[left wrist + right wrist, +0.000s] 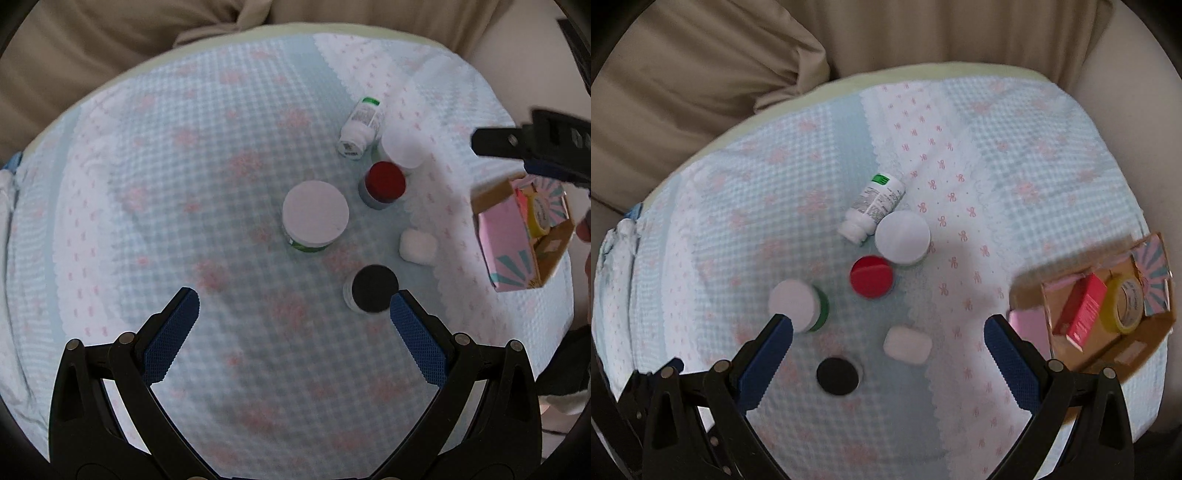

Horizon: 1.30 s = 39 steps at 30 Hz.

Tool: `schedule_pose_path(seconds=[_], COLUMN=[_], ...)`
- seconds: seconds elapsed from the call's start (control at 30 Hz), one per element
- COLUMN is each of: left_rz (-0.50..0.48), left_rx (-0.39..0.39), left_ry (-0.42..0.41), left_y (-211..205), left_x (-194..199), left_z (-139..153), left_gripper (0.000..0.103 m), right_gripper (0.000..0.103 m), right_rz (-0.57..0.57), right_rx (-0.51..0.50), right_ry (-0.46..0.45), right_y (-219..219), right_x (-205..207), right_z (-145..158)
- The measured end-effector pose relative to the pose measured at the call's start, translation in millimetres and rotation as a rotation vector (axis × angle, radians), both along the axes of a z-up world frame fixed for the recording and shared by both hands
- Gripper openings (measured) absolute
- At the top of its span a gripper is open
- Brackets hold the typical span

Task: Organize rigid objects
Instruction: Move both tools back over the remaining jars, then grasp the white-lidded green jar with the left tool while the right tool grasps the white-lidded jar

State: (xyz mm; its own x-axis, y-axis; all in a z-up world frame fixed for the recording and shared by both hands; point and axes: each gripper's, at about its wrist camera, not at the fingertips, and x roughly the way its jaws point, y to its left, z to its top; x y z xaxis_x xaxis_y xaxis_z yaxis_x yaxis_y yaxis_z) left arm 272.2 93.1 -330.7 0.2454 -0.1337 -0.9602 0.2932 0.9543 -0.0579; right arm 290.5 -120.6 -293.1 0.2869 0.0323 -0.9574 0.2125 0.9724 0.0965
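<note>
Several small containers stand on a blue checked cloth [184, 184]: a white-lidded green jar [315, 215], a red-lidded jar [383, 183], a second white-lidded jar [403, 148], a black-lidded jar [373, 289], a small white case [418, 245] and a white bottle [360, 127] lying on its side. A pink cardboard box [1108, 314] at the right holds a red carton [1082, 312] and a yellow tape roll [1124, 304]. My left gripper [295, 314] is open and empty above the cloth. My right gripper [888, 341] is open and empty, above the white case [907, 345].
Beige cushions [701, 74] rise behind the cloth. The cloth's edge drops off at the left and right. In the left wrist view the right gripper's body [535, 144] hangs above the pink box [517, 240].
</note>
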Motion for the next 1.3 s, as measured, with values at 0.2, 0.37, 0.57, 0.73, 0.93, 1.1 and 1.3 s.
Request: schedule_pose_path(seconds=[0.2, 0.37, 0.57, 0.73, 0.93, 1.1, 1.3], left_rz=[-0.010, -0.007, -0.012, -0.024, -0.045, -0.044, -0.027], left_rx=[0.019, 0.037, 0.039, 0.043, 0.061, 0.062, 0.041], left_ry=[0.050, 0.072, 0.091, 0.090, 0.077, 0.069, 0.065], left_y=[-21, -36, -48, -57, -66, -75, -65], left_x=[30, 51, 68, 75, 77, 77, 76], left_z=[-54, -93, -120, -135, -148, -148, -139], left_gripper=[0.103, 0.103, 0.103, 0.095, 0.069, 0.068, 0.068], right_gripper=[0.103, 0.103, 0.103, 0.101, 0.085, 0.066, 0.066], right_rz=[0.004, 0.033, 0.012, 0.031, 0.054, 0.108, 0.076], right_rx=[0.003, 0.023, 0.073, 0.050, 0.010, -0.044, -0.032], right_ry=[0.132, 0.262, 0.361, 0.394, 0.399, 0.377, 0.356], right_y=[-14, -22, -34, -32, -28, -15, -10], right_x=[57, 94, 115, 121, 118, 119, 125], right_z=[-60, -114, -161, -184, -197, -191, -184])
